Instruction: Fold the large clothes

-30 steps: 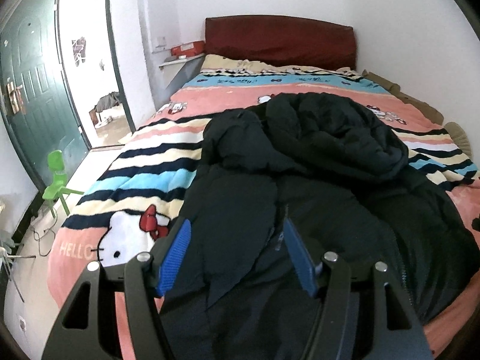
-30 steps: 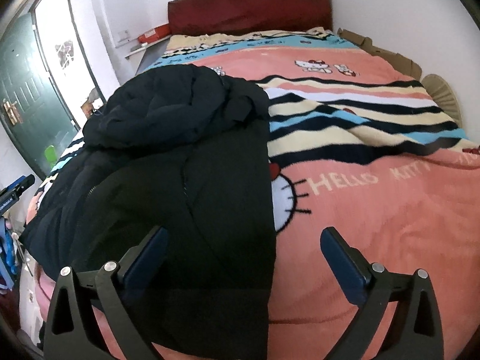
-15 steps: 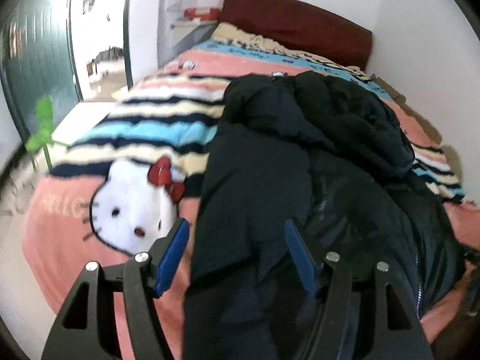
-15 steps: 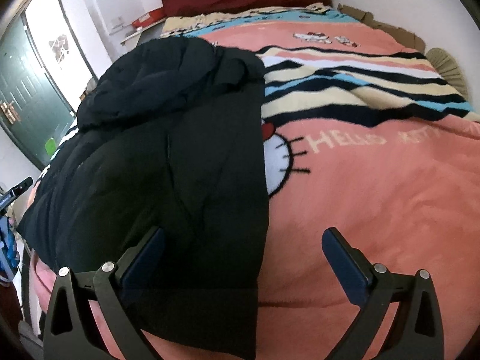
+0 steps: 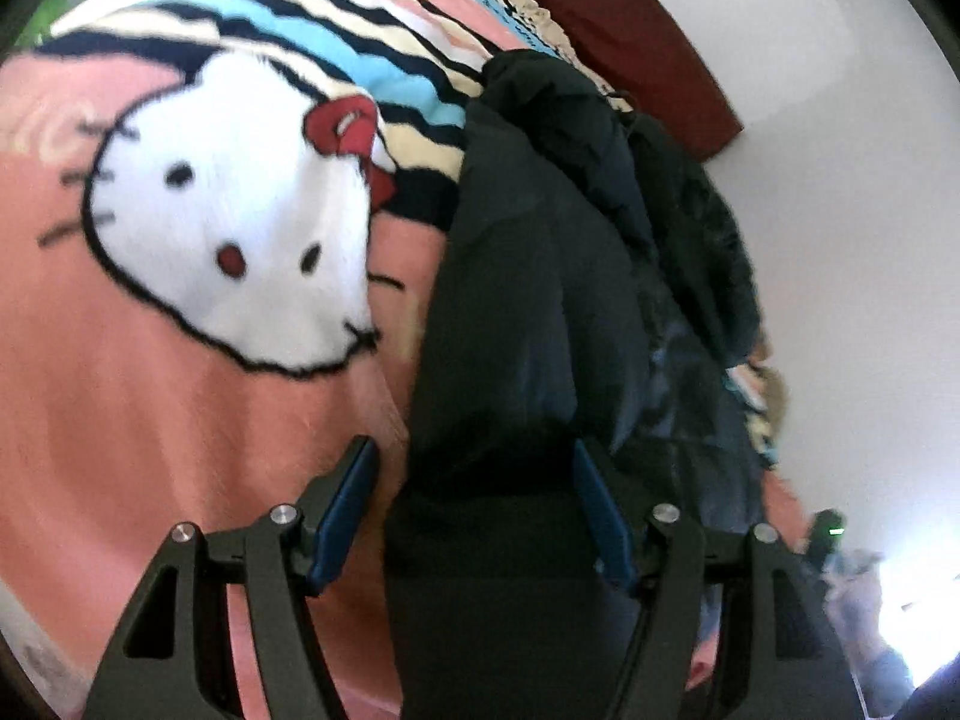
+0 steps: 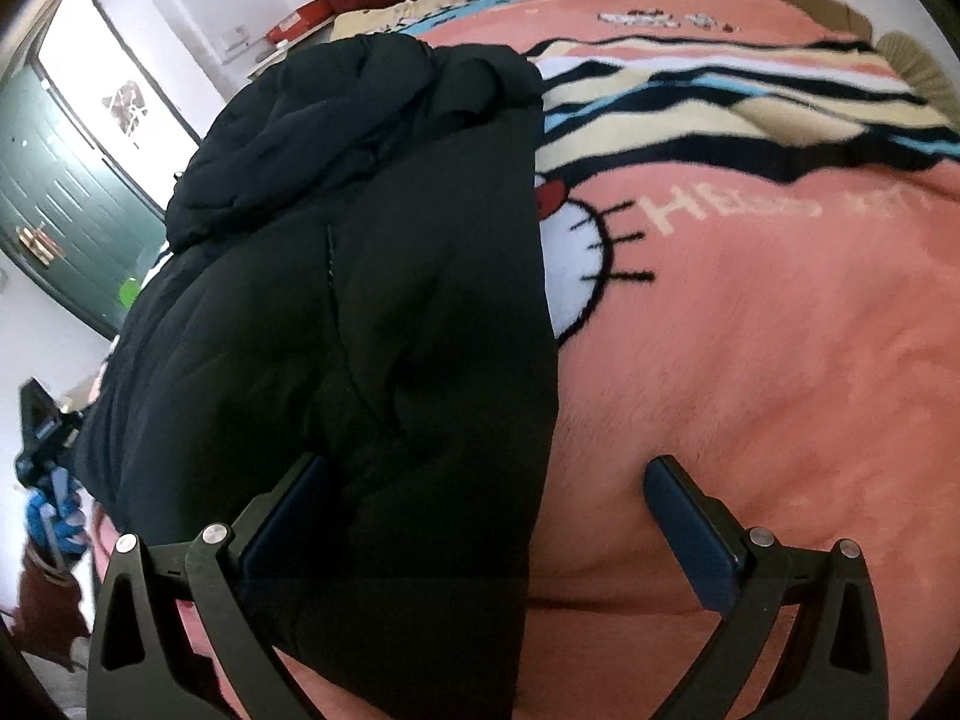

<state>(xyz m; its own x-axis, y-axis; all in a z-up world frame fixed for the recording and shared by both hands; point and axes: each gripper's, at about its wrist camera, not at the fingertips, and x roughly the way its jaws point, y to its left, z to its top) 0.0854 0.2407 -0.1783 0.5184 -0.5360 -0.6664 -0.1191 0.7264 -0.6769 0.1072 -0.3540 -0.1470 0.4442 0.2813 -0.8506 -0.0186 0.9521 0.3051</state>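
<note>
a bedroom in a home. a bed [image 6: 750,390] fills most of the room, covered with a pink cartoon-cat blanket [image 5: 180,390] with striped bands, against a dark red headboard [image 5: 630,30] and plain white walls [image 5: 840,180]. a green panelled door [image 6: 54,228] stands beside a bright doorway [image 6: 108,90], and a small wall shelf [image 6: 264,42] sits near the headboard.

blanket [image 6: 750,360] bare right of coat [image 6: 360,312]
</note>
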